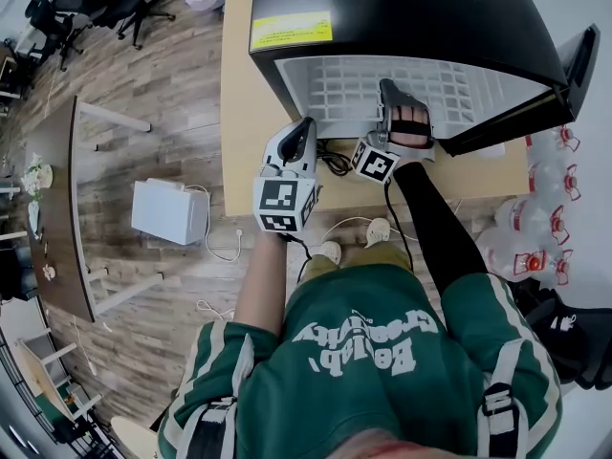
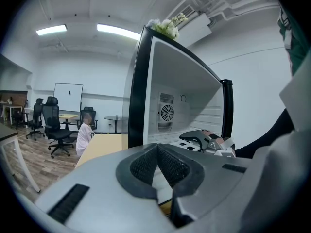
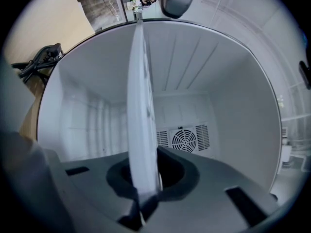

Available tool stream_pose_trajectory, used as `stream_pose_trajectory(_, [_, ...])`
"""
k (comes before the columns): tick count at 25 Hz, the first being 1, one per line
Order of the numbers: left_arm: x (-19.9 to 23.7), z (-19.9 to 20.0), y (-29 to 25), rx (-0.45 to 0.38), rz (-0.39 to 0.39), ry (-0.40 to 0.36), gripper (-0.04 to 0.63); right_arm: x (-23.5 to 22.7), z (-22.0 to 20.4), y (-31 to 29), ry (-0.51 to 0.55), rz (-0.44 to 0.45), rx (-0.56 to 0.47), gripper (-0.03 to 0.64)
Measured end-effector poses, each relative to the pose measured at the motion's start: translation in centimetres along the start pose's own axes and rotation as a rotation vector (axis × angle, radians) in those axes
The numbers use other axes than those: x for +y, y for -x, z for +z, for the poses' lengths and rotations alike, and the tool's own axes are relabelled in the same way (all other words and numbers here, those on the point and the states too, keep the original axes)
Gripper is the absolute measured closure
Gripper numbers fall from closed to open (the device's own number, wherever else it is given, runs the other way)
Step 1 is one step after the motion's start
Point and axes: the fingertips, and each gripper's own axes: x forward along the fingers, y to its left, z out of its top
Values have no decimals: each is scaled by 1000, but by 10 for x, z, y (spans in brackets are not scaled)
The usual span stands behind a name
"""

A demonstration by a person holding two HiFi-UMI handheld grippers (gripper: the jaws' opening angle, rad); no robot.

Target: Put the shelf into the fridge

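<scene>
Shelf (image 1: 363, 89) sitting partway inside fridge (image 1: 402, 8) on counter (image 1: 239, 113). Right tool (image 3: 143, 178) clamping its front edge, jaws nearly closed. Left tool (image 1: 306, 127) hovering beside fridge, jaws together, empty. Insertion step looking underway; next likely needing level push toward back wall.

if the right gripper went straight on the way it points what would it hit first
Probably the fridge's back wall, near the fan grille. The shelf clamped in the right gripper sticks out ahead, so its far edge would likely touch first.
</scene>
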Motion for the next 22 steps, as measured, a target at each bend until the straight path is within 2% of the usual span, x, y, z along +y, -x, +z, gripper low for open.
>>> stream_pose_trajectory(22, [2, 1, -6, 3, 26, 8, 597, 0, 1, -24, 2, 5, 0, 589])
